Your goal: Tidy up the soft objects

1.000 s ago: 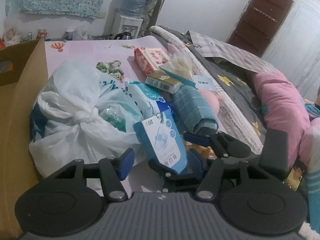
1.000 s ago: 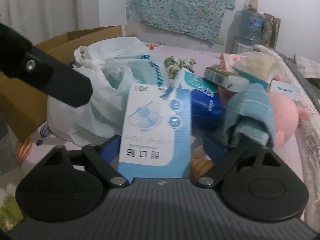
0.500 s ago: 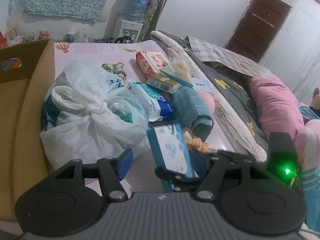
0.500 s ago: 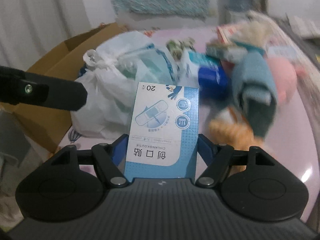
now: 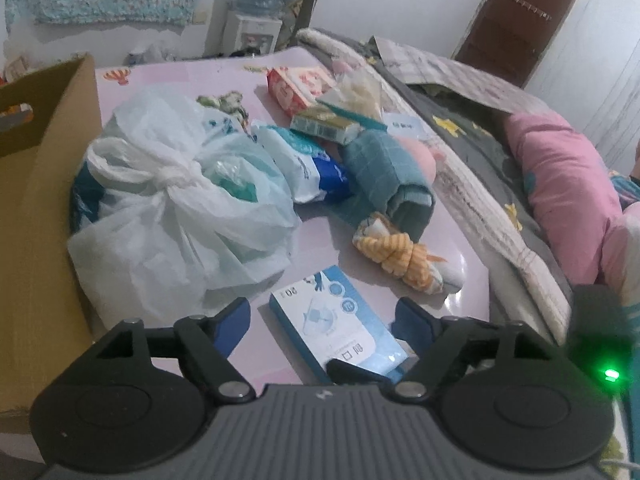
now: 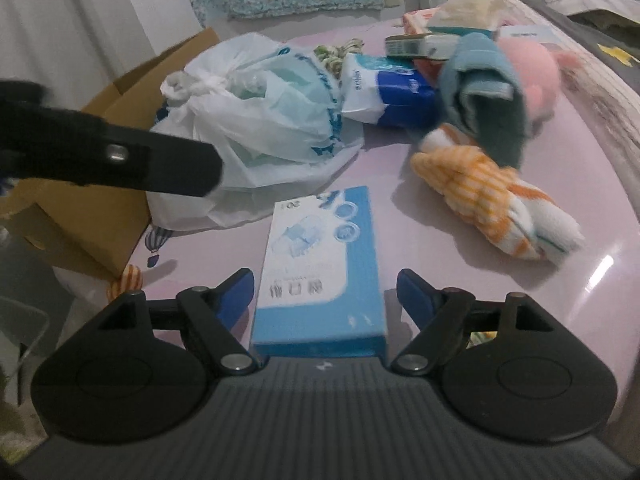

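A blue and white bandage box (image 6: 320, 268) lies flat on the pink table, between the open fingers of my right gripper (image 6: 326, 290), which do not touch it. It also shows in the left wrist view (image 5: 340, 324). My left gripper (image 5: 324, 318) is open and empty just above the table. An orange striped rolled cloth (image 6: 492, 200) (image 5: 404, 258), a teal folded towel (image 5: 390, 176) (image 6: 480, 92), a pink plush (image 6: 532, 72) and a knotted white plastic bag (image 5: 176, 204) (image 6: 256, 120) lie beyond.
A cardboard box (image 5: 36, 208) stands at the table's left edge. Blue tissue packs (image 5: 308, 168), a red box (image 5: 298, 88) and a small carton (image 5: 328, 126) lie further back. A bed with a pink pillow (image 5: 560, 184) is on the right.
My right gripper carried the bandage box back toward the near table edge, set it down flat and opened. My left gripper pulled back with it.
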Demonstrator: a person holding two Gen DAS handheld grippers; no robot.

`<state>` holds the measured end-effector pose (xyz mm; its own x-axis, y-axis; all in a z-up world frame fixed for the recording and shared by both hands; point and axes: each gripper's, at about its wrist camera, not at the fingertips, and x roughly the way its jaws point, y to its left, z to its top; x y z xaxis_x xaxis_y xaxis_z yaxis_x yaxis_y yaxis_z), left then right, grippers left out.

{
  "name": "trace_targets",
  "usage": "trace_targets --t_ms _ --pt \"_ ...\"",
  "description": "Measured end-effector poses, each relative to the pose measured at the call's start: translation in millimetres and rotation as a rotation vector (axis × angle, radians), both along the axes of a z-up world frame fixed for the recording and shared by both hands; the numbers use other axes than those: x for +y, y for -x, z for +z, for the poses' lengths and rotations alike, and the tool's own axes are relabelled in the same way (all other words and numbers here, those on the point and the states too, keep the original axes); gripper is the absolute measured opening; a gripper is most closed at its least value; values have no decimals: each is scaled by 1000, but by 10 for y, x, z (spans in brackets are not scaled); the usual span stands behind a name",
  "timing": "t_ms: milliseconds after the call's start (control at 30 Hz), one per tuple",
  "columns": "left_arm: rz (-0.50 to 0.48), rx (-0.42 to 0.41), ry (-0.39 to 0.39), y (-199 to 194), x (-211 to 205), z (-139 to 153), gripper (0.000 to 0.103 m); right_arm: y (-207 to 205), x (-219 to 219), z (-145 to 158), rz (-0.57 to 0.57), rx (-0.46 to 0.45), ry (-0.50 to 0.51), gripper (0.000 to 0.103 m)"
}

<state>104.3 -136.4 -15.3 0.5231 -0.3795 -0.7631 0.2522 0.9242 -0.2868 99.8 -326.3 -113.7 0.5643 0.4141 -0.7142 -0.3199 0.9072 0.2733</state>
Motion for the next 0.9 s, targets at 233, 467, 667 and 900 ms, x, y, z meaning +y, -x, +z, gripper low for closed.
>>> trace_targets --t_ms 233,467,667,900 --pt "-59 52 -61 -143 -286 -176 90 309 -631 176 -122 -93 35 80" --pt "-87 108 -95 -161 -399 -339 90 -32 -1104 318 -204 -182 19 75" --pt "-98 130 -145 -146 -386 -398 90 -553 -973 183 -130 -137 -39 68" --pt "-108 142 -160 -227 -432 -445 90 -610 -955 57 -164 -8 -37 37"
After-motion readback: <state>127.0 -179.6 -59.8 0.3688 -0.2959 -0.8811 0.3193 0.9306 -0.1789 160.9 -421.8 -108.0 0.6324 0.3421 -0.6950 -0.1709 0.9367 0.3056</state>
